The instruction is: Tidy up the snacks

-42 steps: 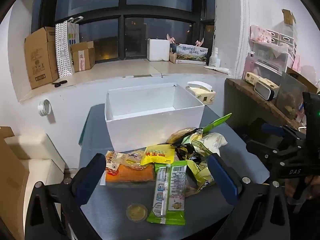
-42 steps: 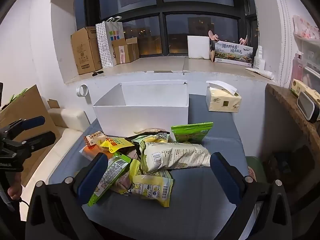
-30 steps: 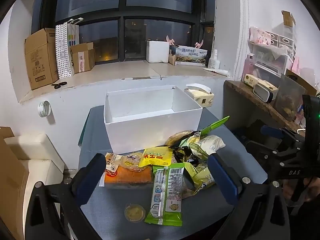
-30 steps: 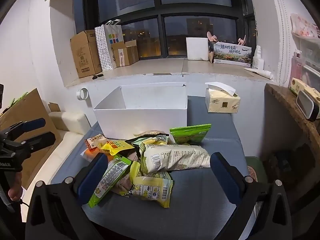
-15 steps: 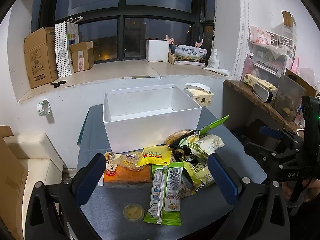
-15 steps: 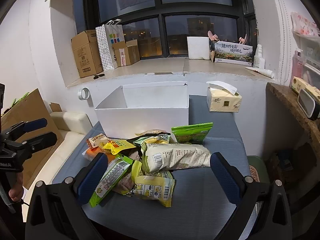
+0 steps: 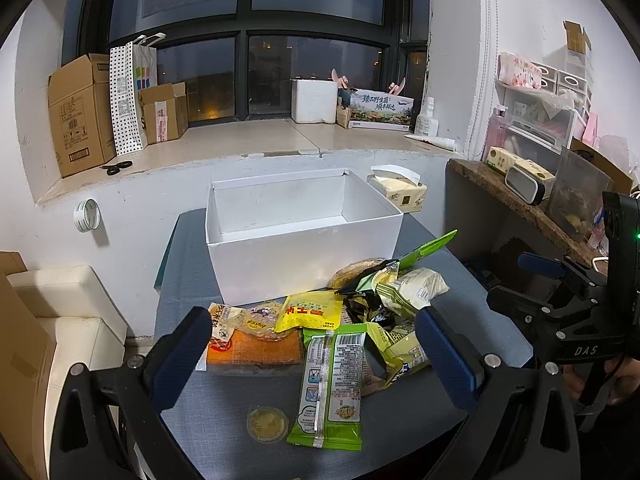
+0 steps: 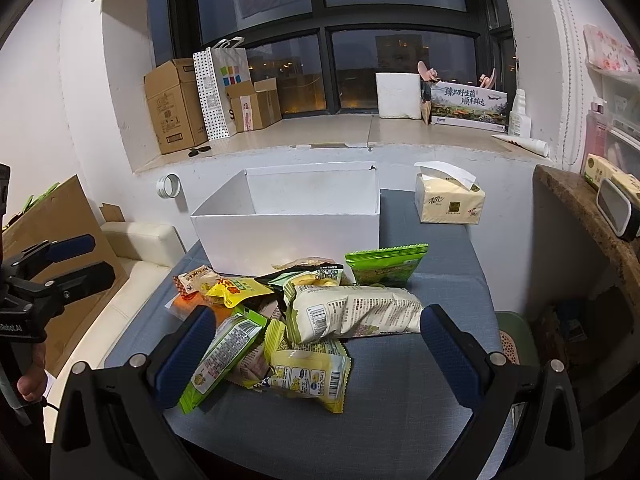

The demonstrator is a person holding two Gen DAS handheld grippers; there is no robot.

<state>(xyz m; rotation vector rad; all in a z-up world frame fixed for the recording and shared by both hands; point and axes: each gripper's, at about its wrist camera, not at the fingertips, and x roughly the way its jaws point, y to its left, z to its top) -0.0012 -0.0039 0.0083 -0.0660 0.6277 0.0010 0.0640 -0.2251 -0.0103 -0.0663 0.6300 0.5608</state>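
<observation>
The white box [image 7: 304,236] stood open-topped at the back of the grey table [image 8: 400,412], its inside bare, so entry from above was unobstructed. Directly in front of it, touching its near wall, a heap of snack packets [image 8: 304,320] blocked the middle of the table. A green packet [image 7: 332,384] and a small round yellow sweet [image 7: 267,423] lay nearest the front edge. Bare tabletop remained on the right of the heap and along the front. A tissue pack [image 8: 448,204] stood just beside the box's right rear corner. The wooden shelf [image 8: 592,216] hemmed the right side; the white sofa [image 8: 136,264] bordered the left.
</observation>
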